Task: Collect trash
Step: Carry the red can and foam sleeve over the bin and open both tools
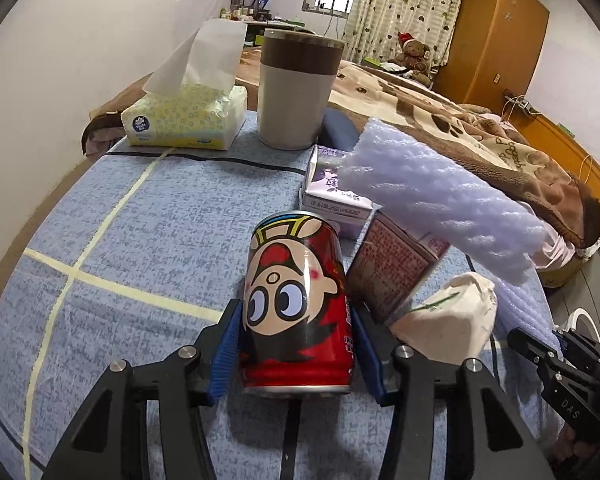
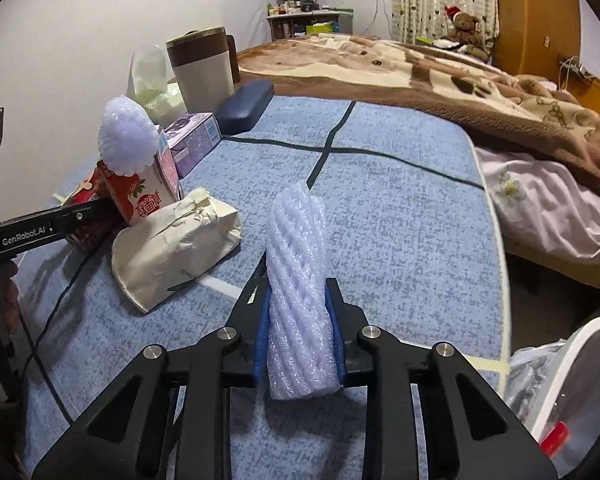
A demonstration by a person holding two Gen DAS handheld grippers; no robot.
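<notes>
Now our left gripper [image 1: 296,344] clamps its jaws on the cartoon-faced red can [image 1: 296,300] lying on the blue bench [image 1: 148,216], while our right gripper [image 2: 300,320] squeezes a foam net sleeve [image 2: 300,300]; "GenRobot_AI" reads along one arm.

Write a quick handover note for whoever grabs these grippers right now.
Left gripper: shut on the red can, which lies on the blue cloth.
Right gripper: shut on a foam net.
Left on the cloth: second foam net, red carton, purple carton, paper bag.
White bin is at right.
Nothing visibly binned yet; drop both, then collect the rest.
</notes>
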